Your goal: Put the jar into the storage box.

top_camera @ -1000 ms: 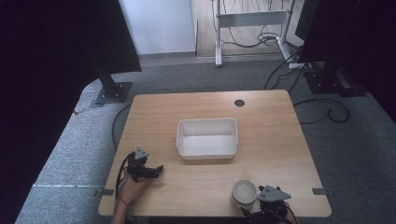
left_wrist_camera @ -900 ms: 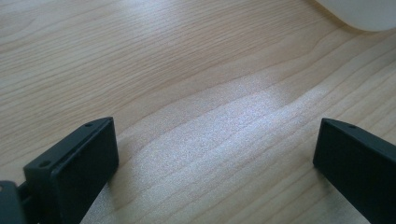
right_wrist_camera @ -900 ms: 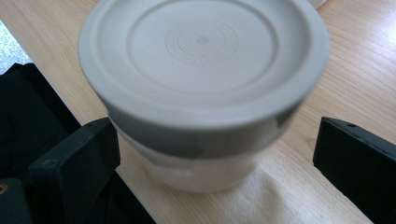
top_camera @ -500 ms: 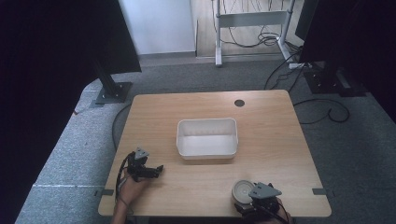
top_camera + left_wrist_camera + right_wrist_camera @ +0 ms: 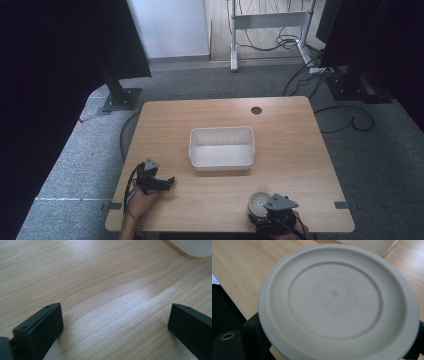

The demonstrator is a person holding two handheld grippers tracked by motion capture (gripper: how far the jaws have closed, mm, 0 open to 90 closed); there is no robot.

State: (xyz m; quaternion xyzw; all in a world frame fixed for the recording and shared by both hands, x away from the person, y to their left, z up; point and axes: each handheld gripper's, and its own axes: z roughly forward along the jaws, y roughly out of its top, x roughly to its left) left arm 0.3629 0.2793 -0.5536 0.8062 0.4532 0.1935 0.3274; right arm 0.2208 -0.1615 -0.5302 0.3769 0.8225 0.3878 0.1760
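A round, cream-coloured container with a flat lid stands near the table's front edge, right of centre. My right gripper reaches over it from the near side. In the right gripper view the lid lies large between the jaws, and one black finger shows under its rim at each side, set wide apart. My left gripper rests low at the front left of the wooden table, open over bare wood.
An empty white rectangular bin sits at the table's centre; its corner shows in the left gripper view and the right gripper view. A dark round hole marks the far side. Black stands and cables surround the table.
My right gripper has moved left along the front edge and now sits over the round container. The left gripper has stayed put.
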